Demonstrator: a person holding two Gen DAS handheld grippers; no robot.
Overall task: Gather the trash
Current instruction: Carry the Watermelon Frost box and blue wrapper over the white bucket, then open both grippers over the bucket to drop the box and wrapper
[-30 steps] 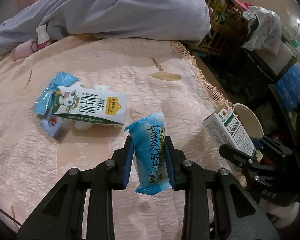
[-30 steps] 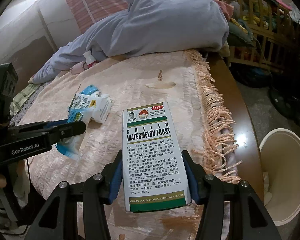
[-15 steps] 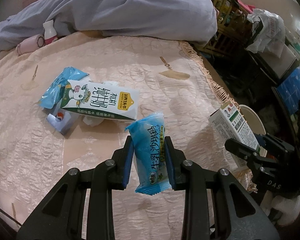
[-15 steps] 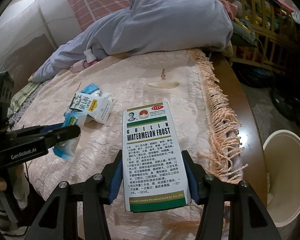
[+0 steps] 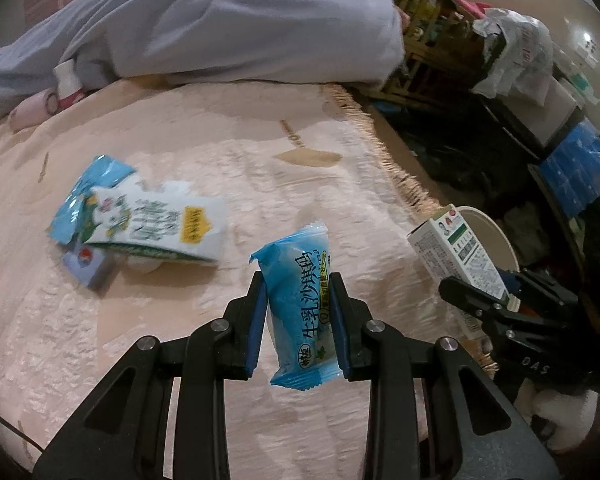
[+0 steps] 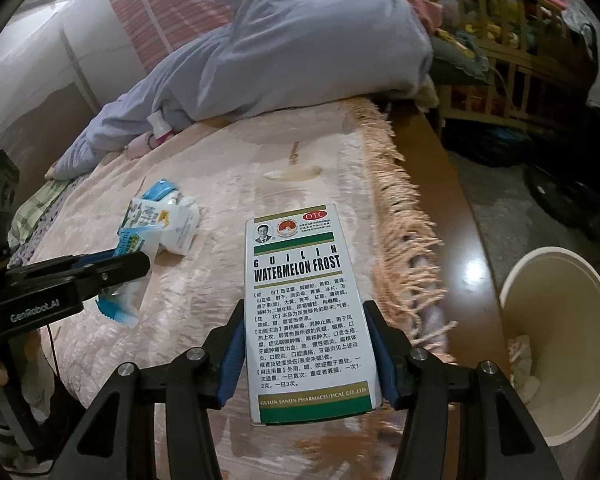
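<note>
Left gripper (image 5: 298,312) has its jaws pinched in close on a blue snack wrapper (image 5: 298,304), blue pads pressing both long sides, wrapper standing roughly upright with its crimped ends poking out above and below the pads, held up off the pink bedspread (image 5: 180,360). Right gripper (image 6: 306,354) sits about half open, clamped on a white medicine box (image 6: 304,296) labelled Watermelon Frost, pads on the two long edges near the lower half, printed face toward the camera. From the left wrist view the box (image 5: 460,256) and the right gripper (image 5: 496,308) show up at the right, over the fringed edge of the bedspread. From the right wrist view the left gripper (image 6: 140,264) comes in from the left with the wrapper (image 6: 128,296) hanging in it. Remaining trash lies on the bedspread well apart from both grippers: a flattened milk carton (image 5: 156,228), lying on another blue wrapper (image 5: 88,188), with a small blue-grey packet (image 5: 88,268) tucked under its near edge. Cream trash bin (image 6: 556,360) stands on the floor just beside the bed at right, some crumpled white stuff in its bottom. A grey-blue quilt (image 6: 300,60) is heaped at the far end of the bed.
</note>
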